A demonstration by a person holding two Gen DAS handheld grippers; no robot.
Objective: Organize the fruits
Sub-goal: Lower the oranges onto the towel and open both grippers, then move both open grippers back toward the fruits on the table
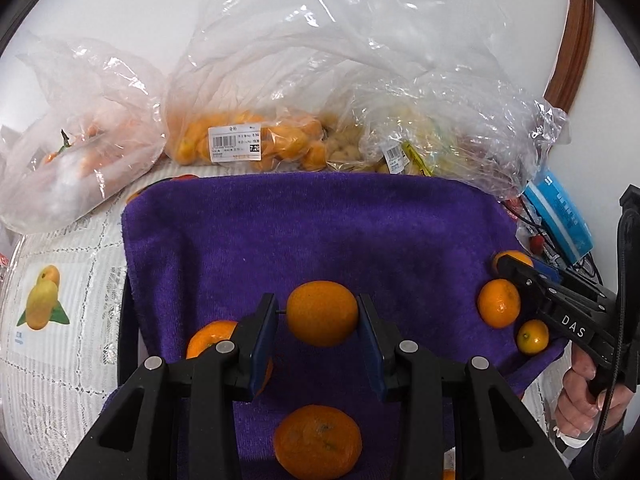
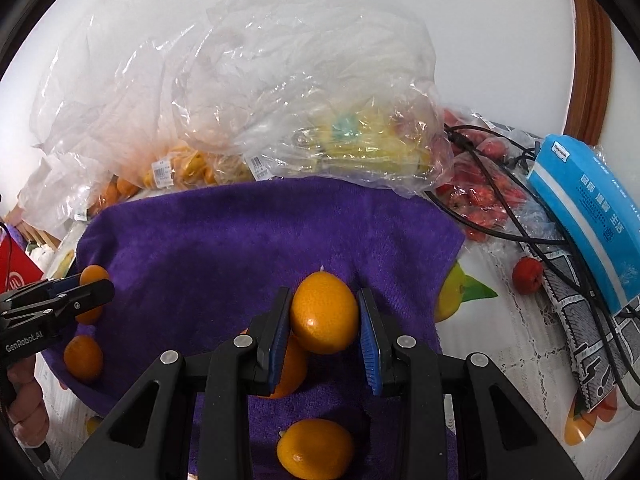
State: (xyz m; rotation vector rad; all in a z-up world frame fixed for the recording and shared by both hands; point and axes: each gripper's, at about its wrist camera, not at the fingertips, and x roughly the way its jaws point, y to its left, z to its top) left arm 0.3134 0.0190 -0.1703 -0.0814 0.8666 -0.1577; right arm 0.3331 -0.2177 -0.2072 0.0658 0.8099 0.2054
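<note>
Fruits first: each gripper has a small orange citrus fruit over the purple terry towel. My left gripper (image 1: 320, 316) is closed on a round orange mandarin (image 1: 322, 313), its blue pads on both flanks. My right gripper (image 2: 324, 314) is nearly shut around a smooth oval orange kumquat (image 2: 324, 312), pinched between its pads.

Outward from the left gripper, on the towel (image 1: 320, 224), another mandarin (image 1: 318, 438) lies just below the held one and a third (image 1: 208, 338) sits partly hidden behind the left finger. Toward the towel's right edge sit more small orange fruits (image 1: 499, 303), close to the right gripper. Beyond the towel's far edge, crinkled clear plastic bags (image 1: 240, 146) of fruit crowd the surface.

I judge the step is setting each fruit down with its kind. I'd lower until the fruit meets the towel, open gently so it doesn't roll off the edge, and avoid nudging its neighbours.
</note>
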